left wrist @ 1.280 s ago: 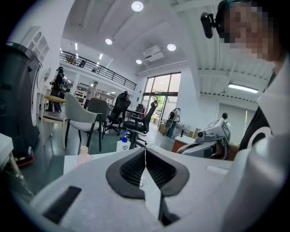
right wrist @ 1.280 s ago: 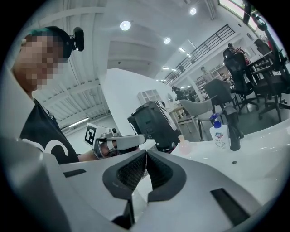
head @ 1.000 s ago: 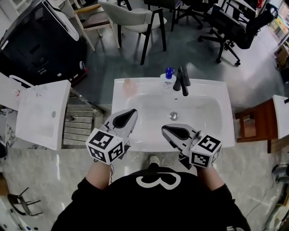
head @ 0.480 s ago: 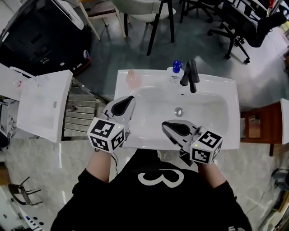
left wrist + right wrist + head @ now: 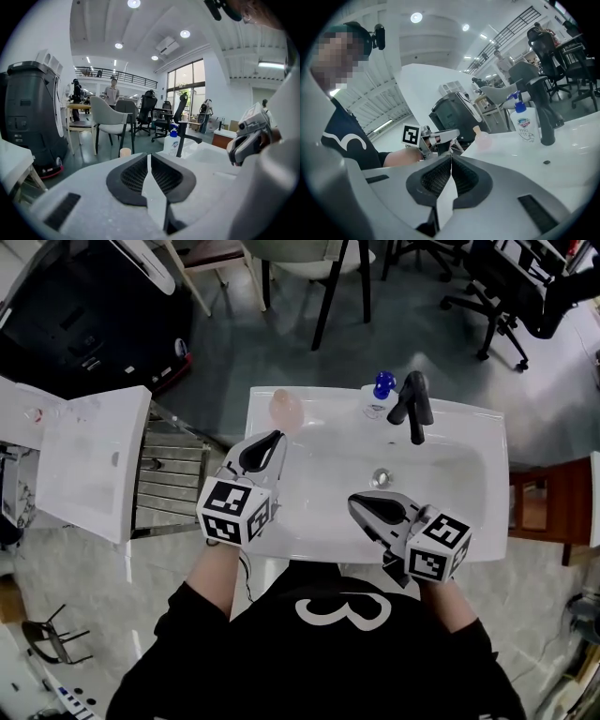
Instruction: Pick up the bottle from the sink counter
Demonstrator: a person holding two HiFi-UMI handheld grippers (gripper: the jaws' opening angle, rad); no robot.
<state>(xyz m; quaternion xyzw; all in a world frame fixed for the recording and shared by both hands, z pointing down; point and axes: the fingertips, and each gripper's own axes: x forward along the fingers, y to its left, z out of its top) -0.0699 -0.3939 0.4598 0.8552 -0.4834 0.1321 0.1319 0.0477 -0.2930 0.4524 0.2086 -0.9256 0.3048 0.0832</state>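
Observation:
A small pink bottle stands on the back left corner of the white sink counter. A clear soap bottle with a blue pump stands beside the black faucet at the back. My left gripper is shut and empty over the sink's left rim, a short way in front of the pink bottle. My right gripper is shut and empty above the basin's front. The right gripper view shows the soap bottle and the pink bottle ahead.
A white side table and a metal rack stand left of the sink. A black machine sits at the far left. A wooden stool is at the right, with office chairs beyond the sink.
My left gripper has moved forward along the sink's left rim, closer to the pink bottle. The right gripper stays over the basin's front. Both remain shut.

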